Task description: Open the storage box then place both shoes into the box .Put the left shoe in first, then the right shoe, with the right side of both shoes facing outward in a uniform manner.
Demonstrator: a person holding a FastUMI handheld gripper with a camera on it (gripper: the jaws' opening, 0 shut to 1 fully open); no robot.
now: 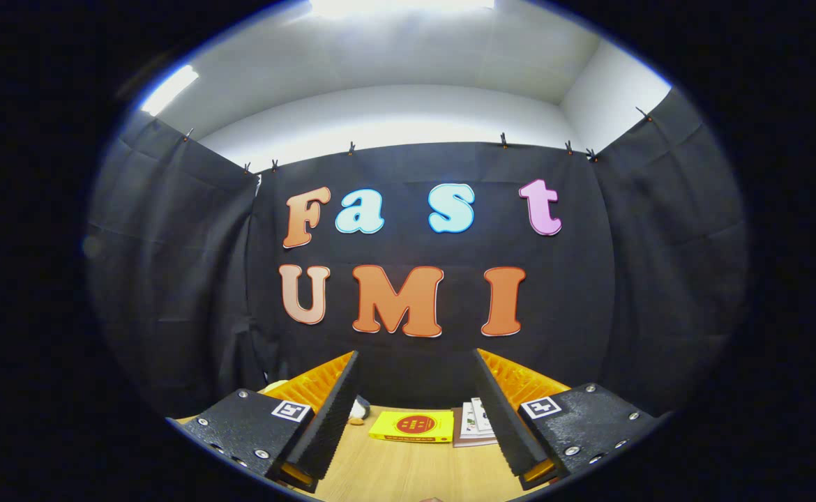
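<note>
No box or shoe is met ahead of the open gripper (415, 418).

Two fingers are held wide apart, with nothing gripped between them and only bare table (408, 467) seen in the gap. Beyond them, near the foot of the cloth wall, a yellow book (412, 426) is laid flat, with a white booklet (475, 422) touching its right side. By the left finger, a small pale object (360, 408) is partly hidden and cannot be identified. The gripper is aimed level at the wall, so where the storage box and both shoes lie relative to the fingers cannot be told, nor can their long axes. It is judged that opening the box has not begun and that the gripper must first be turned to find it.
</note>
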